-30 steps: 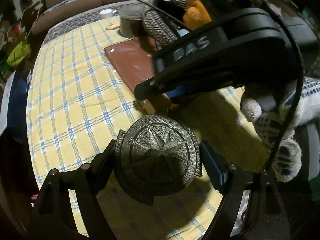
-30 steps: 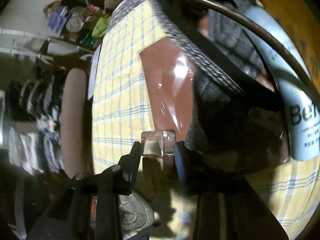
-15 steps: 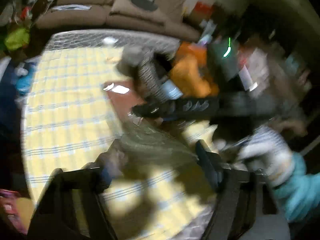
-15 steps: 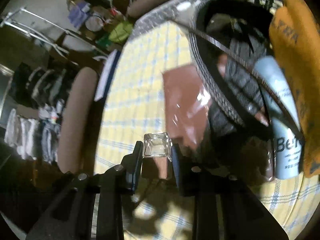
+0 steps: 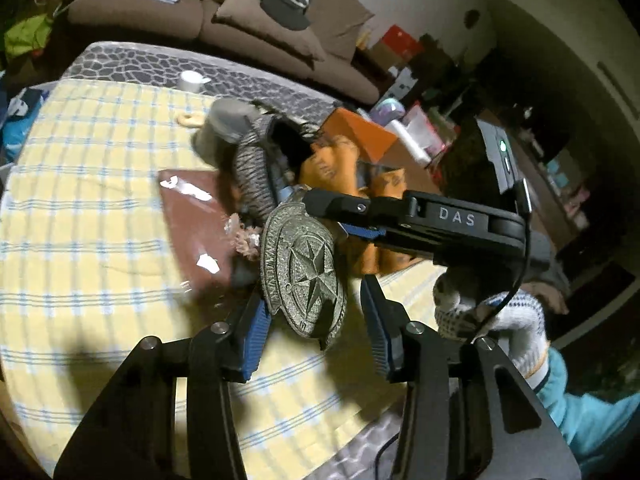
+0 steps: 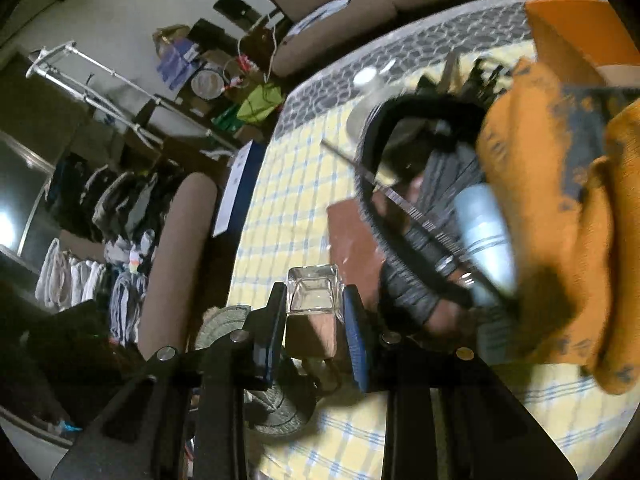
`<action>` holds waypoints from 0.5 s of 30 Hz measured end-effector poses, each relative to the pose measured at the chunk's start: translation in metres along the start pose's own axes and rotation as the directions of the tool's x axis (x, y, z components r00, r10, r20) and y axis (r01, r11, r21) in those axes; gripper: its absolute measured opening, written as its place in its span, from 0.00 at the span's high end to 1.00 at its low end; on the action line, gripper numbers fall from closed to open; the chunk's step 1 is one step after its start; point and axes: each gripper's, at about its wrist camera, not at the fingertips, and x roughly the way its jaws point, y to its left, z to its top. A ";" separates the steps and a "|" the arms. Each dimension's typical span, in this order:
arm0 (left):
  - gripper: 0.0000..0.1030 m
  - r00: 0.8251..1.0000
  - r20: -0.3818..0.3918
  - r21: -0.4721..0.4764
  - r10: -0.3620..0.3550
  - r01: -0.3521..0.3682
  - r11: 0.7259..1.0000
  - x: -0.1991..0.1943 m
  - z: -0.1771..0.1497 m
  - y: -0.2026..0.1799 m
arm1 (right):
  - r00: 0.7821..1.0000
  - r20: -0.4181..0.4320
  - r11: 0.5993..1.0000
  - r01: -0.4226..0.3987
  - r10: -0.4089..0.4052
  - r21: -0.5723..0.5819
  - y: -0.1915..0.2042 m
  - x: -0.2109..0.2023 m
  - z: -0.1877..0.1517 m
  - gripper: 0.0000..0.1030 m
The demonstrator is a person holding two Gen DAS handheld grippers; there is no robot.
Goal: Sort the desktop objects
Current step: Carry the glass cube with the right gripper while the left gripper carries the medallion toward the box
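A round grey metal disc (image 5: 304,272) with a raised compass star stands tilted on edge above the yellow checked tablecloth (image 5: 88,208). My left gripper (image 5: 316,320) is shut on it, with the left pad against its lower rim. The disc's rim (image 6: 228,322) also shows in the right wrist view, under the right gripper. My right gripper (image 6: 314,320) is shut on a small square glass bottle (image 6: 314,292) that has a clear cube cap and a pinkish body. In the left wrist view the right gripper (image 5: 328,218) reaches in from the right, just behind the disc, in a white gloved hand (image 5: 500,320).
A grey woven basket (image 6: 404,292) with a black handle holds a pale blue tube (image 6: 484,232) beside an orange cloth (image 6: 560,240). A brown glossy pad (image 5: 192,220) lies by the basket. Farther back stand a grey cup (image 5: 224,128), a white cap (image 5: 190,80) and an orange box (image 5: 360,132).
The left gripper's jaws closed on the disc, which lay flat and now hangs lifted and tilted on edge. The right gripper rose and drew back from the basket with the bottle.
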 end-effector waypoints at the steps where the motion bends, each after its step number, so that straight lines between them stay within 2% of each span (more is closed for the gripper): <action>1: 0.65 1.000 0.017 -0.015 -0.010 0.011 1.000 0.003 0.004 -0.005 | 1.000 0.014 1.000 -0.005 0.005 0.007 -0.002 -0.007 0.002 0.73; 3: 0.72 0.999 0.021 -0.014 -0.049 0.050 0.999 0.006 0.009 -0.016 | 0.999 0.044 1.000 -0.011 0.010 0.012 -0.008 -0.024 0.008 0.73; 6: 0.72 0.995 0.053 -0.016 -0.079 0.080 0.997 0.021 0.025 -0.041 | 0.994 0.108 0.999 -0.027 0.024 0.027 -0.018 -0.054 0.017 0.73; 9: 0.72 0.991 0.062 0.002 -0.115 0.115 0.993 0.041 0.038 -0.069 | 0.983 0.184 0.999 -0.005 -0.003 0.042 -0.035 -0.089 0.028 0.73; 13: 0.72 0.990 0.029 0.038 -0.141 0.140 0.989 0.085 0.047 -0.114 | 0.961 0.266 0.994 0.049 -0.073 0.096 -0.073 -0.137 0.037 0.73; 15: 0.72 0.991 0.001 0.059 -0.133 0.133 0.989 0.109 0.047 -0.134 | 0.955 0.281 0.990 0.056 -0.091 0.129 -0.090 -0.151 0.040 0.74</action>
